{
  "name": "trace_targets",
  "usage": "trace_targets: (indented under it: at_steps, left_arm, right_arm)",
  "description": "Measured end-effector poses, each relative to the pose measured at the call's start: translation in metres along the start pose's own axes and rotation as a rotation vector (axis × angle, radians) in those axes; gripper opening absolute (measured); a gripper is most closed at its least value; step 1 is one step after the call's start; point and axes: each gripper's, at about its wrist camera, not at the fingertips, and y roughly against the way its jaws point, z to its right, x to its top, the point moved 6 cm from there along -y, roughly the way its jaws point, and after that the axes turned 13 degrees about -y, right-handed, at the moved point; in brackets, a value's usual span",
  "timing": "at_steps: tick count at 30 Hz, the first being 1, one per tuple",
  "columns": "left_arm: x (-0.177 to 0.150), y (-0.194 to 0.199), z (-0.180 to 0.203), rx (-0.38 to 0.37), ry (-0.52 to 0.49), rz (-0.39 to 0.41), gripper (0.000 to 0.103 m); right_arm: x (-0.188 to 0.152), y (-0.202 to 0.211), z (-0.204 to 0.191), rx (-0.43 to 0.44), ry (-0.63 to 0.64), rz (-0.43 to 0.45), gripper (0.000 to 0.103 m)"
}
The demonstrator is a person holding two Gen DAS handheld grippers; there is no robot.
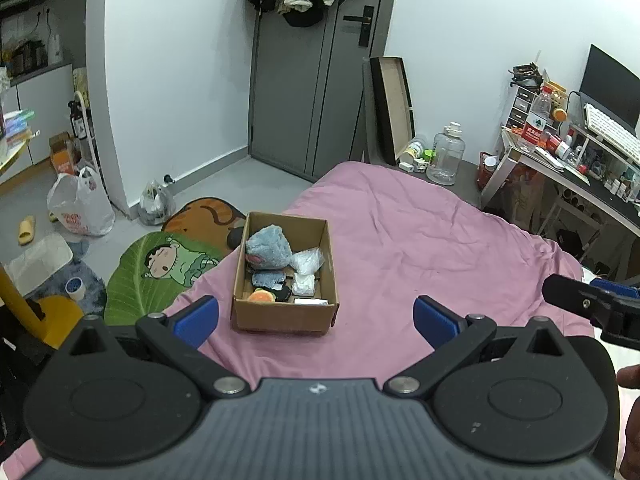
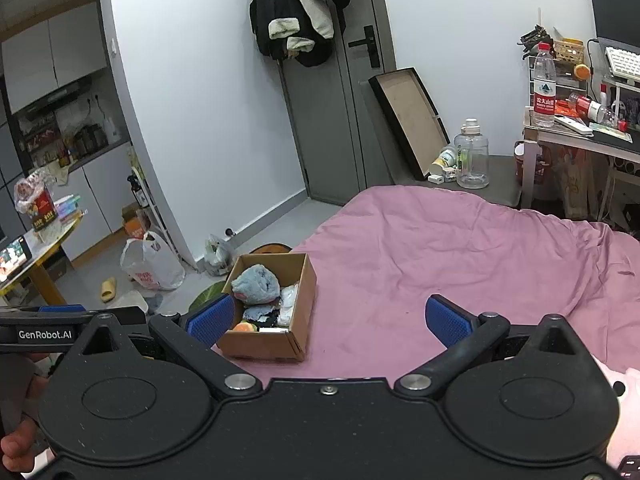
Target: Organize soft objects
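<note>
A cardboard box [image 1: 283, 314] stands on the pink bedspread [image 1: 420, 248] near the bed's left edge. It holds a blue plush toy [image 1: 267, 247], white plastic-wrapped items [image 1: 307, 261], a dark cloth and an orange-and-green soft piece [image 1: 261, 295]. My left gripper [image 1: 316, 320] is open and empty, just in front of the box. My right gripper [image 2: 330, 318] is open and empty, with the box [image 2: 272, 344] by its left finger [image 2: 210, 322]. The blue plush [image 2: 256, 285] shows there too.
A cartoon floor mat [image 1: 168, 264] and plastic bags [image 1: 80, 204] lie left of the bed. A large water jug [image 1: 446, 156] and a flat box lean by the door. A cluttered desk [image 1: 560, 160] stands at the right. A pink plush [image 2: 624, 396] lies at the lower right.
</note>
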Motion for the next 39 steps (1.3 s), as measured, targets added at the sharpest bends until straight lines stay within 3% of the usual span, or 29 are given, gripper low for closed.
trace_targets:
  at_steps: [39]
  left_arm:
    - [-0.001,0.016,0.009,0.019,-0.022,0.023,0.103]
  right_arm:
    - [-0.003,0.013,0.008,0.027,-0.025,0.004,0.103]
